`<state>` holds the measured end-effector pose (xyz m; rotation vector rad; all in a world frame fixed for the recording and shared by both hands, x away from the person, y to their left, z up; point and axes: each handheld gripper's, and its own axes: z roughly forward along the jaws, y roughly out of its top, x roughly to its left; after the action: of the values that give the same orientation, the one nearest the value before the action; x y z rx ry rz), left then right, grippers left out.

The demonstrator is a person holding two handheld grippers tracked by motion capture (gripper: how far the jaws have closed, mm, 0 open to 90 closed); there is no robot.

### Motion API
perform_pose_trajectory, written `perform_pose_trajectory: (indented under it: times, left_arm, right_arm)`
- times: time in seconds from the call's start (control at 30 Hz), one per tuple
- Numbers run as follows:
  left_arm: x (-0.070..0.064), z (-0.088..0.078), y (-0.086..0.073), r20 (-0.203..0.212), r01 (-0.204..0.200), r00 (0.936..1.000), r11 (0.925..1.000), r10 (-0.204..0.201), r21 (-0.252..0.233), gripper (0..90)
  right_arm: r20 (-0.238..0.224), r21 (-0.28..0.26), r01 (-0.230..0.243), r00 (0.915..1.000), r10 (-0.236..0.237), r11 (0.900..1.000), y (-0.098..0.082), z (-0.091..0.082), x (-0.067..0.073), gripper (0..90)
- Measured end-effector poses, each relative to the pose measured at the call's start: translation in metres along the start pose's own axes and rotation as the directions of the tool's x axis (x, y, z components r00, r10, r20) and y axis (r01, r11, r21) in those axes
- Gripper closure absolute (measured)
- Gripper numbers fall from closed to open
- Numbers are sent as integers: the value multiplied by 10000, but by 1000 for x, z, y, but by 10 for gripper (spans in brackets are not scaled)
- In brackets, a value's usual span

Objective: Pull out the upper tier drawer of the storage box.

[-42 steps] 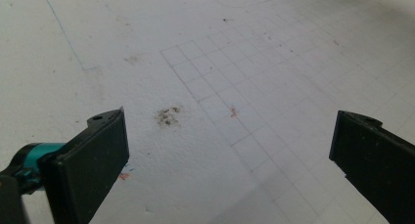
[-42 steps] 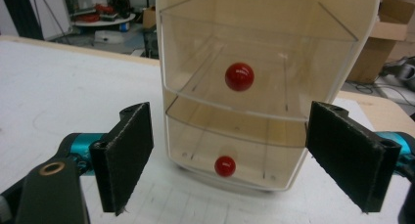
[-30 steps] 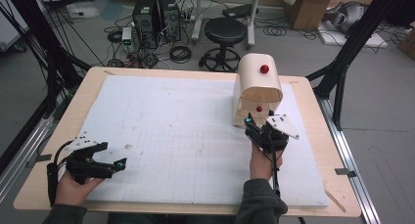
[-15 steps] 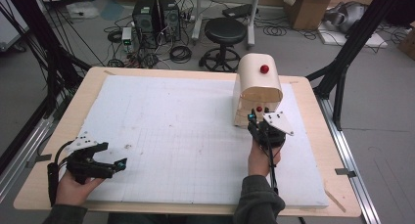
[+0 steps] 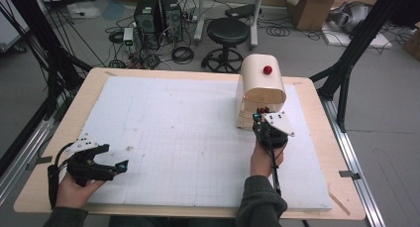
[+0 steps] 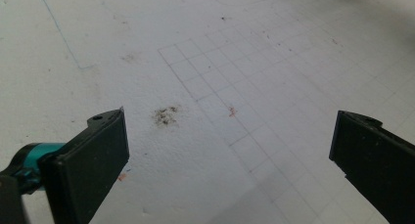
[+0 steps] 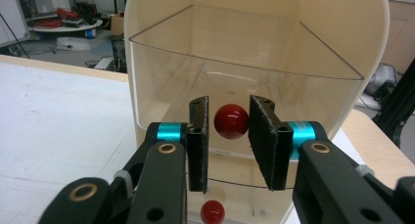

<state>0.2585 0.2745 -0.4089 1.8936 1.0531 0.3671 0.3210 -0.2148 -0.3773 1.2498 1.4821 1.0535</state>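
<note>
A cream, round-topped box (image 5: 261, 90) is shown standing on the far right part of the white gridded board (image 5: 188, 133), its open front turned toward the person. Its front is closed off by a clear panel (image 7: 244, 87), through which the pale interior is seen in the right gripper view. A red knob (image 7: 231, 121) on that panel is clamped between the two black pads of the right gripper (image 7: 230, 136); the jaws have just been closing, and they are now pressed against the knob on either side. A second, smaller red knob (image 7: 212, 212) is seen lower on the front, below the jaws, and a third red knob (image 5: 267, 69) sits on the box's curved top. Whether anything lies inside the box cannot be told.

The left gripper (image 5: 94, 165) is held at the near left of the board, well apart from the box, with its jaws spread wide and nothing between them (image 6: 230, 150). A dark smudge (image 6: 166, 115) is marked on the board ahead of it.

The board rests on a wooden table (image 5: 64, 138). Beyond the far edge, a black stool (image 5: 228, 36), computer towers (image 5: 158, 14) and loose cables (image 5: 183, 53) are seen on the grey floor.
</note>
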Motion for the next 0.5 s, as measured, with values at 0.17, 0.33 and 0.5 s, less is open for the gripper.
perform_pose_trajectory:
  times: [0.17,0.33,0.5]
  left_arm:
    - [0,0,0,1,-15,10000,10000,15,4,17]
    - [0,0,0,-8,-1,10000,10000,1,-12,17]
    - [0,0,0,8,1,10000,10000,-1,0,17]
  right_arm:
    - [42,29,58,10000,-58,10000,0,0,-1,720]
    - [113,33,92,9999,-92,10000,0,1,0,726]
    - [130,58,65,9999,-66,10000,0,0,0,730]
